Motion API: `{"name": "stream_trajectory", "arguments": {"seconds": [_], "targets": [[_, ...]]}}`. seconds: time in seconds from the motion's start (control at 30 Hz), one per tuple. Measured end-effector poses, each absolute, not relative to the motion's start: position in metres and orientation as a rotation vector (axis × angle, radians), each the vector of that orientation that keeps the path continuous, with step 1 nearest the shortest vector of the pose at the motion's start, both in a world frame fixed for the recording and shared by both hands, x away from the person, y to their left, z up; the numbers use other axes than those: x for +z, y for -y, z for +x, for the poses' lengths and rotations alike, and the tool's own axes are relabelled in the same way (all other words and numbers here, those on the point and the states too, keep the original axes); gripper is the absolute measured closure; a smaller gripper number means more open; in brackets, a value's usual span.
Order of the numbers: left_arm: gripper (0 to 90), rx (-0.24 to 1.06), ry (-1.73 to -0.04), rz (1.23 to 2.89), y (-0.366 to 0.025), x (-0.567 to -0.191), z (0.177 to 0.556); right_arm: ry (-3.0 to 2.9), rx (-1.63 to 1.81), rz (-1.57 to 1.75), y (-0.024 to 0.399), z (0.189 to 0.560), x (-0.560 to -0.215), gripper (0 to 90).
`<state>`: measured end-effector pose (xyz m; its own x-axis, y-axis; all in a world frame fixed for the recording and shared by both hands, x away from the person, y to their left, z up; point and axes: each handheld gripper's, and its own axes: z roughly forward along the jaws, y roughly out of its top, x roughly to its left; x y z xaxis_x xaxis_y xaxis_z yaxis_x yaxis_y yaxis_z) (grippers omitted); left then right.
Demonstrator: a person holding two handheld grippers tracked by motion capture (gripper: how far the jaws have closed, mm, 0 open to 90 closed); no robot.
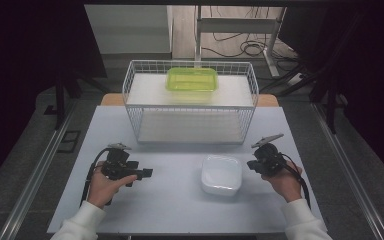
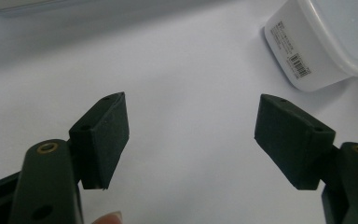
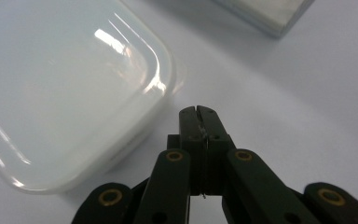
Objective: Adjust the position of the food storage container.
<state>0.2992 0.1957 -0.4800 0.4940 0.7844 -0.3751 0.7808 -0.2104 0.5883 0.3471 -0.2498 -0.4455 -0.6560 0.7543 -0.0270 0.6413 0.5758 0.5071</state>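
One pale table (image 1: 180,210) amid dark curtains (image 1: 30,60)

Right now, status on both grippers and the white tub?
Left gripper open, empty. Right gripper shut, empty, beside the white tub. Tub on the table, untouched. Nothing between the grippers and it.

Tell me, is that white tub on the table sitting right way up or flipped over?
Flipped over. The white tub shows a printed label with a barcode on its upward flat face in the left gripper view, and its smooth closed base faces up beside the right gripper.
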Motion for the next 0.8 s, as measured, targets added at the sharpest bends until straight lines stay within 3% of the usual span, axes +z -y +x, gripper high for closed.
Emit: {"name": "stream_trajectory", "arguments": {"seconds": [0.8], "targets": [[24.9, 0.019, -1.301, 1.98, -0.2, -0.48, 0.298, -2.655, 0.556, 1.214, 0.219, 0.348, -0.469, 89.5]]}}
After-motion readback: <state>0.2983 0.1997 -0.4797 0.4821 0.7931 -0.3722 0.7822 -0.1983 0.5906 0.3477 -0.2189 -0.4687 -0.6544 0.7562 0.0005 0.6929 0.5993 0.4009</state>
